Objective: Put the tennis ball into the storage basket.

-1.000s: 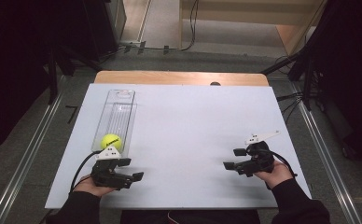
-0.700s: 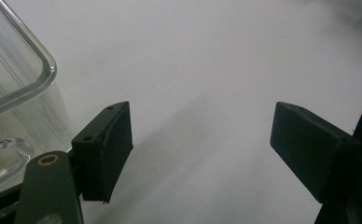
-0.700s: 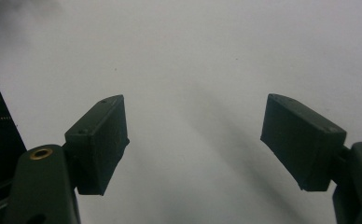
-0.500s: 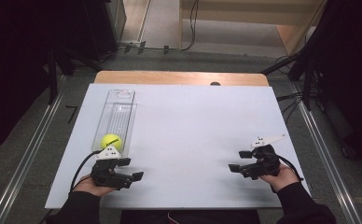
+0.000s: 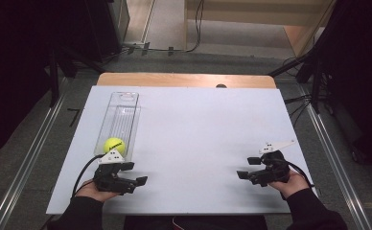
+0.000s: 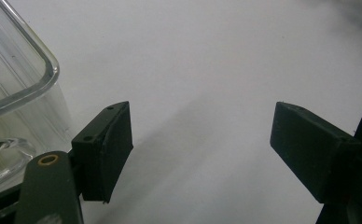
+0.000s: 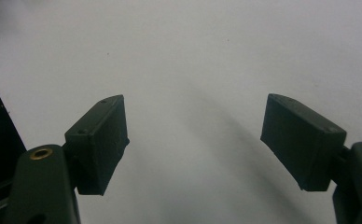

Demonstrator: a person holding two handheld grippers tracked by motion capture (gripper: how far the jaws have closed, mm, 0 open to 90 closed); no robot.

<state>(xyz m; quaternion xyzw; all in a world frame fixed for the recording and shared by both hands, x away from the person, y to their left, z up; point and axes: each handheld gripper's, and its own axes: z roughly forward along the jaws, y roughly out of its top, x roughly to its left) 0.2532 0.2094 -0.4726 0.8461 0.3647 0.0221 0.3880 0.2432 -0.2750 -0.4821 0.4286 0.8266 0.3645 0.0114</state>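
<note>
A yellow tennis ball (image 5: 113,144) lies in the near end of a long clear plastic container (image 5: 120,115) on the left of the white table (image 5: 198,124). My left gripper (image 5: 135,174) rests on the table just in front of that container, open, with nothing between its jaws. In the left gripper view the container's clear corner (image 6: 25,88) stands beside my left gripper (image 6: 200,140). My right gripper (image 5: 248,168) rests near the front right of the table, open and empty. The right gripper view has my right gripper (image 7: 193,135) open over bare white table.
A wooden strip (image 5: 184,80) runs along the table's far edge. Metal rails (image 5: 26,158) flank the table on both sides, and cables (image 5: 299,100) lie on the floor at the right. Dark equipment stands at the far left and right.
My right gripper has slid a little toward the front right of the table. The left gripper, the ball and the container have stayed put.
</note>
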